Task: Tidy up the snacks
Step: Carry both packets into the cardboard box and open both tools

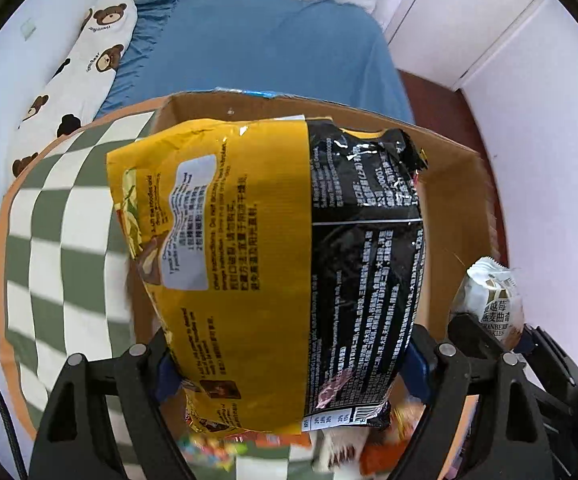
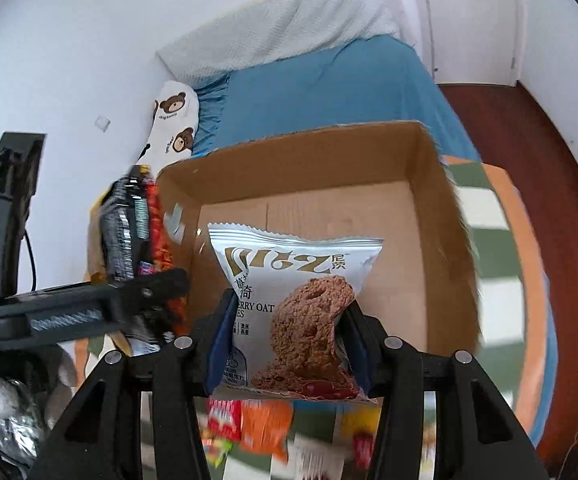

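Snacks are only partly sorted, as far as these views show: the cardboard box [image 2: 329, 208] standing on the checkered bench [image 1: 61, 240] shows a bare floor in the right wrist view, so nothing visible has gone into it yet. Two packs are in the air over it. The left gripper [image 1: 289, 364] is clamped on a large yellow-and-black noodle bag [image 1: 273, 264], which hangs over the box's near side and hides much of its inside in that view. The right gripper [image 2: 289, 340] is clamped on a small silver cranberry oat cookie pack [image 2: 293, 304], held above the open box. Blurred below the grippers lie several loose packets [image 2: 265, 424], red, orange and yellow, on the bench in front of the box. I judge those remain to be gathered once these two packs are dropped in.
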Demonstrator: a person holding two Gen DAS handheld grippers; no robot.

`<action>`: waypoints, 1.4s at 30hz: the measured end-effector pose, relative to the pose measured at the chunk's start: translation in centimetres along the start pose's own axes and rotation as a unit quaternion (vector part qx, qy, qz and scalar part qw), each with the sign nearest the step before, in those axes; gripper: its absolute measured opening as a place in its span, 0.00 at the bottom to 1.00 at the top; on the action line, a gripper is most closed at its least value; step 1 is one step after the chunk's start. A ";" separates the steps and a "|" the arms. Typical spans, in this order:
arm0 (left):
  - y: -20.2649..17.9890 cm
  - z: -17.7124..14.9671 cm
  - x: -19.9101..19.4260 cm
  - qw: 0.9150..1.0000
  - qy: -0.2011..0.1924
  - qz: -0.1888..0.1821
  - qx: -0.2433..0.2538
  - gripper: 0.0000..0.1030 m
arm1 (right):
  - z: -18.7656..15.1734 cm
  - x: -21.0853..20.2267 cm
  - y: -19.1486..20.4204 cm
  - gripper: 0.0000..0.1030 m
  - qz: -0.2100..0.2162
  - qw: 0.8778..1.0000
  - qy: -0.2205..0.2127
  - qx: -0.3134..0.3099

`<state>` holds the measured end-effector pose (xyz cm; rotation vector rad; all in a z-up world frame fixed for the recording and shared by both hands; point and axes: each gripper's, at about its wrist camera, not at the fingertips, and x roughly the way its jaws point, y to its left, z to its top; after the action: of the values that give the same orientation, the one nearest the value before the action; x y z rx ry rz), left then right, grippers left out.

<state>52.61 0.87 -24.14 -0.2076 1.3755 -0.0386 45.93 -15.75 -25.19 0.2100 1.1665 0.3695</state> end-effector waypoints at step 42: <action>-0.9 -4.8 -1.0 0.992 -0.096 0.085 0.002 0.93 | -1.2 0.9 -4.2 0.86 -0.109 0.992 -0.013 -0.054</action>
<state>47.80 -0.42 -23.91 -0.0883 1.1963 0.1178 45.82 -19.31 -27.90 -0.0088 1.1283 0.2356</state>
